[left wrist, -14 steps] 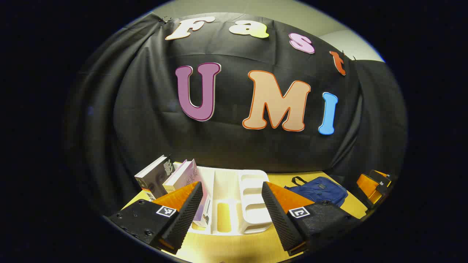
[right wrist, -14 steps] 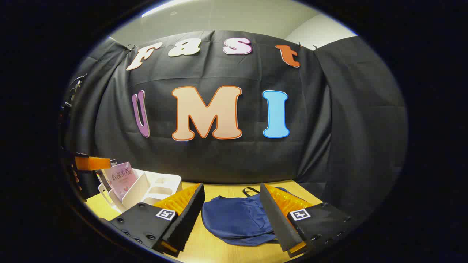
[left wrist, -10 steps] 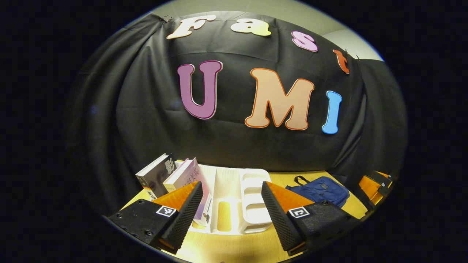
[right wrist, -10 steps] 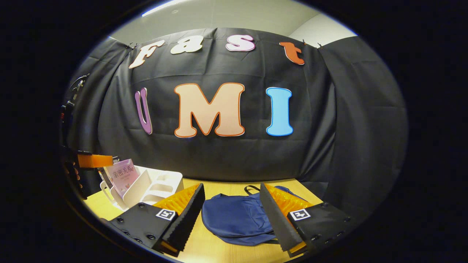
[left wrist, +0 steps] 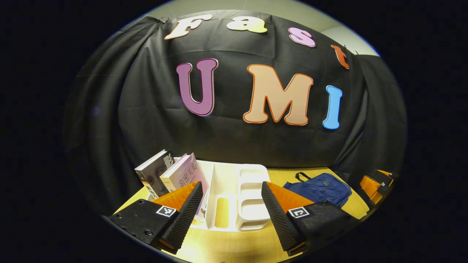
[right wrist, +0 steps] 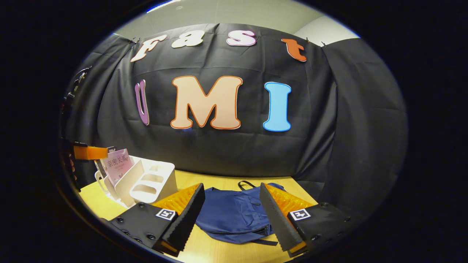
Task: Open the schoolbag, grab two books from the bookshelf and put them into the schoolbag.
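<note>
I have both grippers spread wide and holding nothing. My right gripper [right wrist: 230,212] hangs just short of the blue schoolbag [right wrist: 234,215], which lies flat and zipped near the table's [right wrist: 106,204] back edge. My left gripper [left wrist: 232,210] faces the white bookshelf [left wrist: 234,193] at the table's left end, where two books [left wrist: 172,175] lean in its leftmost slot. My worry is the bag: it is limp cloth, so tugging the zipper with one gripper may drag the whole bag instead of opening it. The leaning books could also tip the light bookshelf if I pull them sideways.
</note>
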A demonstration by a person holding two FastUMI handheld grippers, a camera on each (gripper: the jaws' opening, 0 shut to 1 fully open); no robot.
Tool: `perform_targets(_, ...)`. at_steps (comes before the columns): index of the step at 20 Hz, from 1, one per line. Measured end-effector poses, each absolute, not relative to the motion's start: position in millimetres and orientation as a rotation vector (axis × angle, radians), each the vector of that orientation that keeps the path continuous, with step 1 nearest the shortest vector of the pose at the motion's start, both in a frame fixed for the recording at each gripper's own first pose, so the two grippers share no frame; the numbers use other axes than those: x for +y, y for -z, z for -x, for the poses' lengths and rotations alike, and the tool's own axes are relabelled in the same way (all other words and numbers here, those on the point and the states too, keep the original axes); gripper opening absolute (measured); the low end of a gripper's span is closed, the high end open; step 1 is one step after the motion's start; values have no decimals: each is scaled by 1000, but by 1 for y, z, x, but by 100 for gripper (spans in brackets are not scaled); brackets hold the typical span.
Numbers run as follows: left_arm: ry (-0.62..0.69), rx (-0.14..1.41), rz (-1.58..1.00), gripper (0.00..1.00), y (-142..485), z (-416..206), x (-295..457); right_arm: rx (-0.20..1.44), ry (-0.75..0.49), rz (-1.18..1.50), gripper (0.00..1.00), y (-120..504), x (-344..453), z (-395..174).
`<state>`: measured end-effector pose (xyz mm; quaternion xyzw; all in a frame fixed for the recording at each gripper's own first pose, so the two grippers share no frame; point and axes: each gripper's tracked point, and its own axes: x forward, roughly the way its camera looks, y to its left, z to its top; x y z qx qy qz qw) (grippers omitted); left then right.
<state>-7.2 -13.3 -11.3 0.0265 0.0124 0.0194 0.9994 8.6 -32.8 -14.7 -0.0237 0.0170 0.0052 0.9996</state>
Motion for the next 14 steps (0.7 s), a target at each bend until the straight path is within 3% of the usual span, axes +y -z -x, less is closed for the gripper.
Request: perform_targets(14,-166,70,-67,95,28,27,15,156,-35,350,99,89,-53,-29)
